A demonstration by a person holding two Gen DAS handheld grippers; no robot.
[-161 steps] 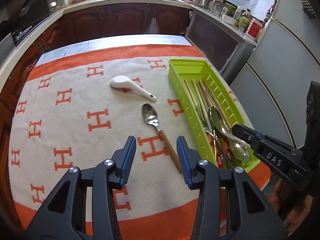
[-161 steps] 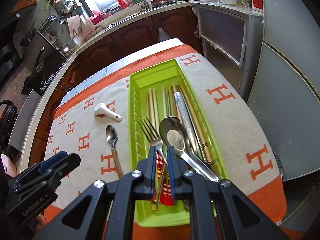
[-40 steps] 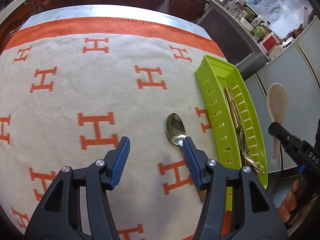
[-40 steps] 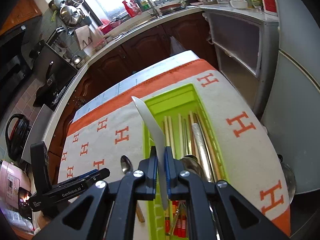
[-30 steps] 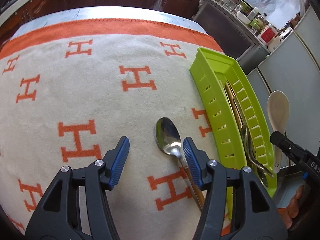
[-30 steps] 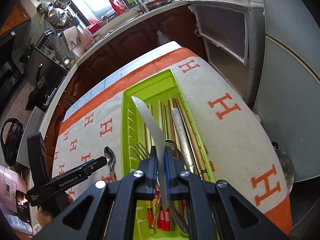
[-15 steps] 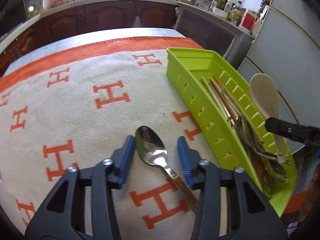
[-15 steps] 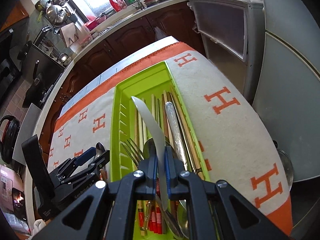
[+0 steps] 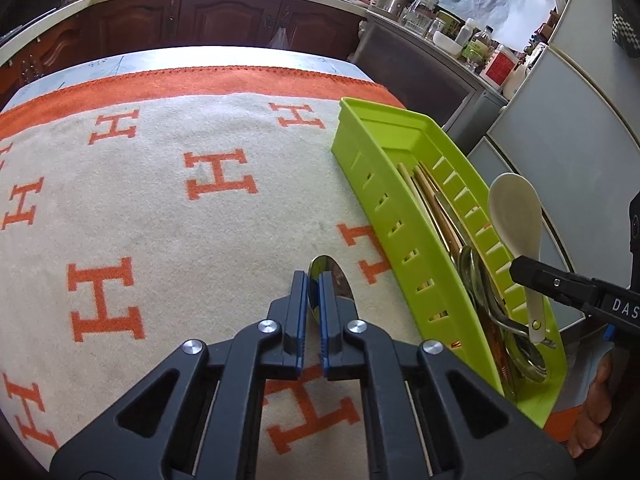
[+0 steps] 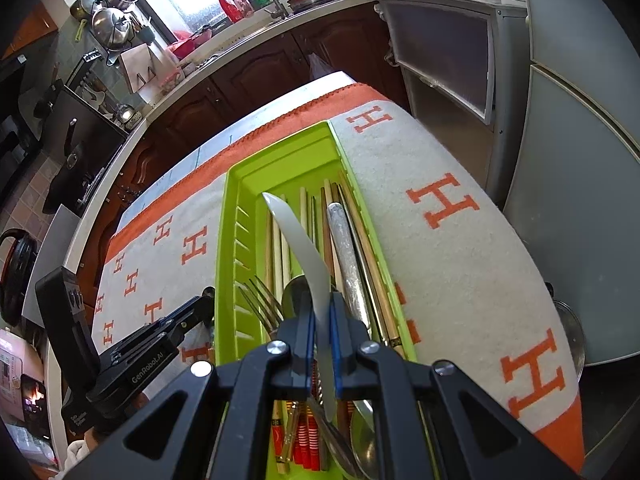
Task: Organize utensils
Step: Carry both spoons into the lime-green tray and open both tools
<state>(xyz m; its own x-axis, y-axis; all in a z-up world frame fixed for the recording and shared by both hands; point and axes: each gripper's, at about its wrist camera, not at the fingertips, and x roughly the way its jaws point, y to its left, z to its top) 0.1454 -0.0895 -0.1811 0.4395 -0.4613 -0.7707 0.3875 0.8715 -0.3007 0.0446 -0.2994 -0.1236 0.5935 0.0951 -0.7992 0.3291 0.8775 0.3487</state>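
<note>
A metal spoon (image 9: pixel 334 280) with a wooden handle lies on the cloth just left of the green utensil tray (image 9: pixel 380 114). My left gripper (image 9: pixel 314 290) has its jaws closing tight on the spoon's neck, blue pads pressing it, and the handle is hidden under the gripper. My right gripper (image 10: pixel 320 320) is shut on the handle of a white ceramic spoon (image 10: pixel 300 240), held up over the tray (image 10: pixel 226 236), bowl pointing away. The left wrist view shows that white spoon (image 9: pixel 516 216) above the tray's near end. The left gripper (image 10: pixel 202 302) sits beside the tray's left wall.
The tray holds chopsticks (image 10: pixel 276 248), a fork (image 10: pixel 260 304), metal spoons and a knife (image 10: pixel 348 256). An orange-and-cream H-patterned cloth (image 9: pixel 160 208) covers the table. A grey fridge (image 10: pixel 580 160) stands close on the right; wooden cabinets (image 9: pixel 200 20) lie beyond. A person's hand (image 9: pixel 596 396) holds the right gripper.
The left jaws, wide apart around the metal spoon before, have closed onto it after the gripper came in over it. The right gripper still holds the white spoon above the tray.
</note>
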